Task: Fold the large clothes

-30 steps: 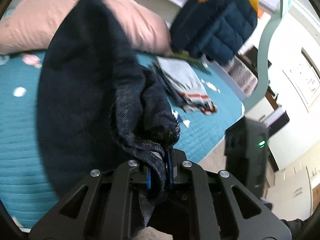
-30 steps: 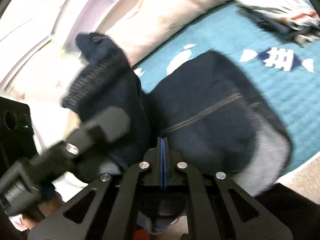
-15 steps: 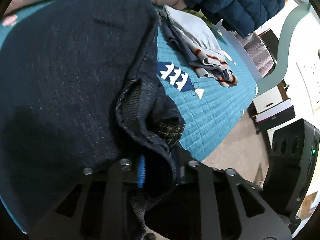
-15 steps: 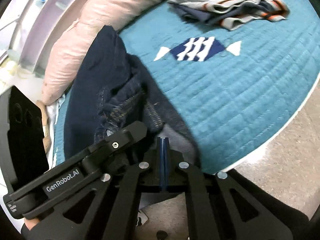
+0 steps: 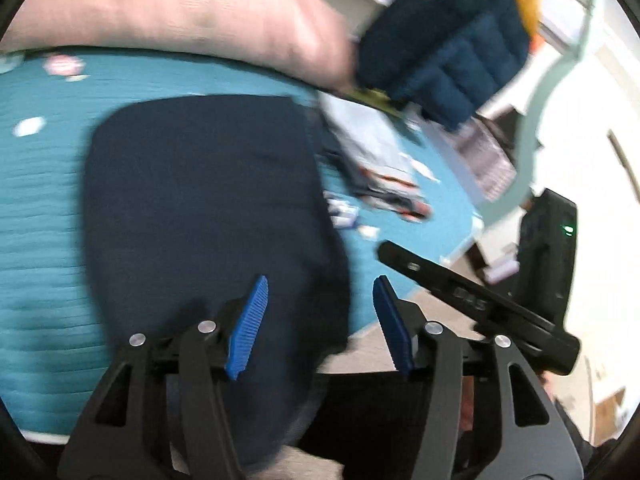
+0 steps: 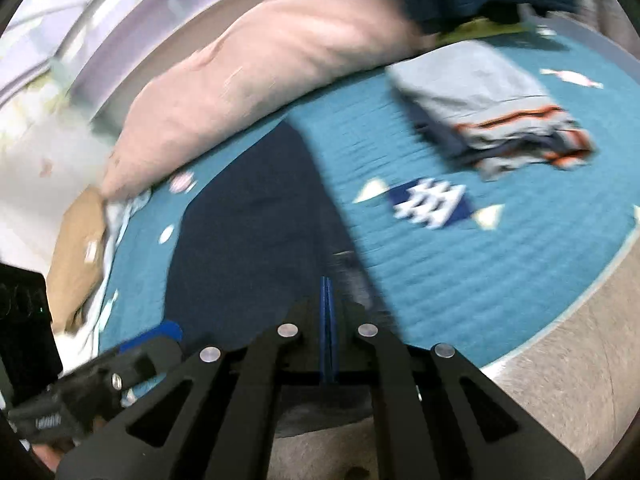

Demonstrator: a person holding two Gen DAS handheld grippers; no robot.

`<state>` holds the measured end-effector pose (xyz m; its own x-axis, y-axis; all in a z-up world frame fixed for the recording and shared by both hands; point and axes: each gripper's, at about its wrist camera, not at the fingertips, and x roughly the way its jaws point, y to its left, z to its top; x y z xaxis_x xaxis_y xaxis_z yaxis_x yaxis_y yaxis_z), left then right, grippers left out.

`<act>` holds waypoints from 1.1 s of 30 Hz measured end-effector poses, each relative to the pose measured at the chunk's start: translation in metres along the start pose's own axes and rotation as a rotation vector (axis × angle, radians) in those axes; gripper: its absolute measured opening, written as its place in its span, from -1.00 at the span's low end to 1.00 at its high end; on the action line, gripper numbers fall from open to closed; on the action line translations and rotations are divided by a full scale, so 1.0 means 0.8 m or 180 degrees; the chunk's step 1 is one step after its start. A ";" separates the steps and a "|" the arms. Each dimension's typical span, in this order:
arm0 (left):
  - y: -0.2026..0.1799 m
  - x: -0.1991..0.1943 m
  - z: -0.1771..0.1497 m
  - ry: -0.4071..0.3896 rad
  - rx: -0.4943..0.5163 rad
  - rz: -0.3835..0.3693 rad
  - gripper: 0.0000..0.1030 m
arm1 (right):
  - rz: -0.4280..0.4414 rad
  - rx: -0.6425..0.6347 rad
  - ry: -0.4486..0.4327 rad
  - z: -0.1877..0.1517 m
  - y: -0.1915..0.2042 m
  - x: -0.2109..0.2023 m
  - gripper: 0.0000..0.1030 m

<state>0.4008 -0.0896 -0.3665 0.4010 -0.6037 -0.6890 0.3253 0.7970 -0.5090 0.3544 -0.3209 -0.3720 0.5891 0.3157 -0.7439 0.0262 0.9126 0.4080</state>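
While the dark navy denim garment (image 5: 208, 208) lies spread in a flat folded slab on the teal quilted bedspread (image 5: 40, 216), its near end hanging over the bed's edge, the left gripper (image 5: 320, 320) has just been opening; its blue ribbed pads stand apart above the cloth with nothing pressed between them. The right gripper (image 6: 327, 312) has its pads pressed together with no cloth visibly caught in them, hovering at the garment's near right edge. The step appears to be releasing after laying a fold down, and doing it well probably means lifting the left gripper straight clear so no pad drags the top layer, then smoothing or squaring the edges before the next fold; the overhanging end looks likely to slide and should be brought onto the bed. Behind the garment a long pale pink pillow (image 6: 256, 64) runs along the bed. To the right sits a stack of folded grey clothes with orange stripes (image 6: 500, 112), and a navy and mustard padded jacket (image 5: 448, 48) hangs above. Beige floor (image 6: 560, 380) shows beyond the bed's edge.
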 end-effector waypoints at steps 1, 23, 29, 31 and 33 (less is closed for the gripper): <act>0.014 -0.006 -0.002 -0.0003 -0.0022 0.0112 0.09 | 0.0038 -0.0065 0.0133 -0.001 0.008 0.016 -0.93; 0.073 0.020 -0.082 0.0429 -0.0226 0.0904 0.31 | -0.0355 -0.0251 0.1205 -0.116 0.013 0.108 -1.00; 0.089 -0.015 -0.092 0.0149 -0.0608 0.0718 0.33 | -0.0193 0.0023 0.1132 -0.106 0.005 0.091 -1.00; 0.096 -0.025 -0.097 0.0049 -0.0702 0.0718 0.33 | -0.0157 -0.0020 0.1019 -0.105 0.014 0.077 -0.89; 0.112 -0.021 -0.104 0.0165 -0.0998 0.0509 0.33 | -0.0137 -0.0023 0.0975 -0.103 0.017 0.070 -0.89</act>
<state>0.3520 -0.0063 -0.4439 0.3790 -0.4755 -0.7939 -0.0199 0.8535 -0.5207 0.3209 -0.2694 -0.4521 0.3167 0.3393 -0.8858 0.0394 0.9283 0.3697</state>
